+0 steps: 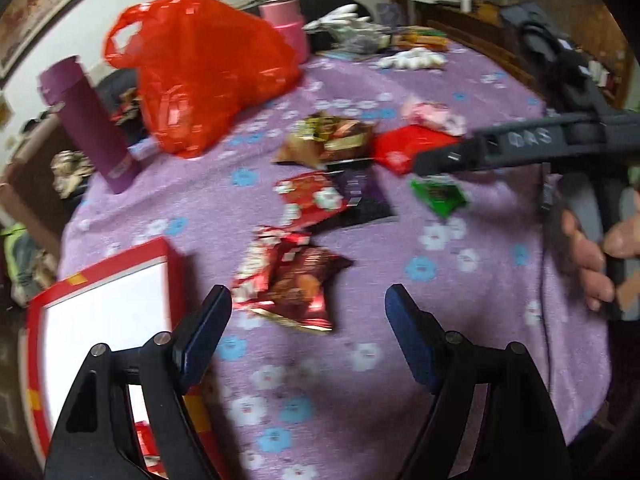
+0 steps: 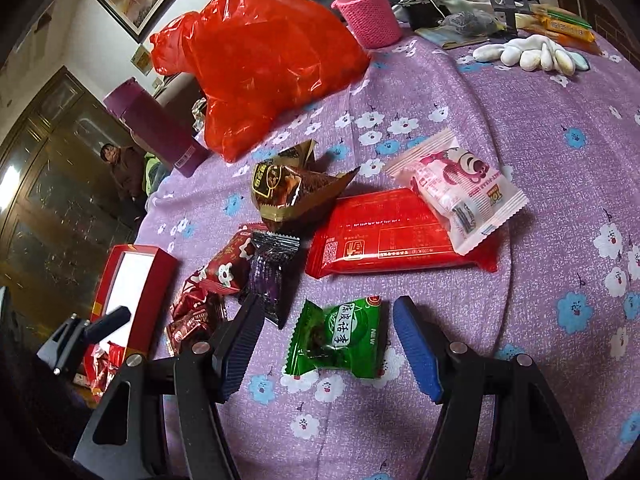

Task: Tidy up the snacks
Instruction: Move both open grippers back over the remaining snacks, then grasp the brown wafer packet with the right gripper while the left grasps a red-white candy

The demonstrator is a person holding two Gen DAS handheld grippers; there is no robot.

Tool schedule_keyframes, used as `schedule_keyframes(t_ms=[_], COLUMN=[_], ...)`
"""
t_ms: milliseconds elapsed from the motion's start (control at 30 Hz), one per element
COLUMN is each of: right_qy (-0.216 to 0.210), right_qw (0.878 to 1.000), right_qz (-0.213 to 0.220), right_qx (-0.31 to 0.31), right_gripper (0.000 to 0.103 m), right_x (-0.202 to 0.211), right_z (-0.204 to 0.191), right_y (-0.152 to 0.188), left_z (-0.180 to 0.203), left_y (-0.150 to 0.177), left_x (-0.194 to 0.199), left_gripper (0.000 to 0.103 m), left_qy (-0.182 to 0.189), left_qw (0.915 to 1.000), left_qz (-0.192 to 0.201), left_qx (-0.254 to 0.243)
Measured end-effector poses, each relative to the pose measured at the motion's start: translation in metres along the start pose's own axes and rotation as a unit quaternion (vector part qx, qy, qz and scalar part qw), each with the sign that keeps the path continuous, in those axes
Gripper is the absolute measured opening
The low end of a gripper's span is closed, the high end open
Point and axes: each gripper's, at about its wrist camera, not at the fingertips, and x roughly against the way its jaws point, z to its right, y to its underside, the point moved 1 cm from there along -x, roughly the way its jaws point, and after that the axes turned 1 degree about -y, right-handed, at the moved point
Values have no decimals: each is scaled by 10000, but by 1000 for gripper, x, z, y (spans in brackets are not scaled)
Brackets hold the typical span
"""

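Observation:
Snack packets lie scattered on a purple flowered cloth point(image 2: 540, 128). My right gripper point(image 2: 328, 312) stands open, low over a green packet point(image 2: 340, 336) that lies between its fingers without touching the pads. My left gripper point(image 1: 306, 300) is open above a dark red packet point(image 1: 294, 280), beside a red box point(image 1: 104, 304) with a white inside. In the left wrist view a finger point(image 1: 448, 158) of the right gripper hangs over the green packet point(image 1: 440, 196). Further back lie a flat red pack point(image 2: 400, 240), a pink packet point(image 2: 456, 188), a brown-gold packet point(image 2: 288, 188) and a purple packet point(image 2: 272, 276).
A red plastic bag point(image 2: 260, 60), a purple bottle point(image 2: 156, 128) and a pink-sleeved bottle point(image 2: 364, 12) stand at the far side. White gloves point(image 2: 528, 54) and boxes lie at the back right. A person point(image 2: 120, 168) sits beyond the table's left edge.

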Motion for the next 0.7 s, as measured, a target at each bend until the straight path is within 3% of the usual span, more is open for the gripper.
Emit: schedule_keyframes(t_ms=[100, 267, 467, 600, 700], right_qy=[-25, -72, -122, -154, -160], right_qw=[9999, 9997, 9995, 9991, 9988], right_qz=[104, 167, 207, 307, 348], right_qx=[-114, -189, -225, -254, -303], right_gripper=[69, 69, 69, 69, 69], right_x=[5, 7, 8, 11, 13], right_z=[5, 7, 8, 9, 11], right_y=[-2, -5, -6, -8, -9], left_z=[2, -16, -15, 1, 30], left_y=[-2, -6, -5, -6, -8], left_x=[-6, -20, -39, -38, -33], left_gripper=[79, 79, 79, 79, 79], left_qy=[151, 397, 663, 1283, 1751], left_qw=[9999, 9978, 9939, 9864, 9813], left_qz=[-6, -55, -282, -276, -252], left_qx=[-14, 530, 830, 991, 755])
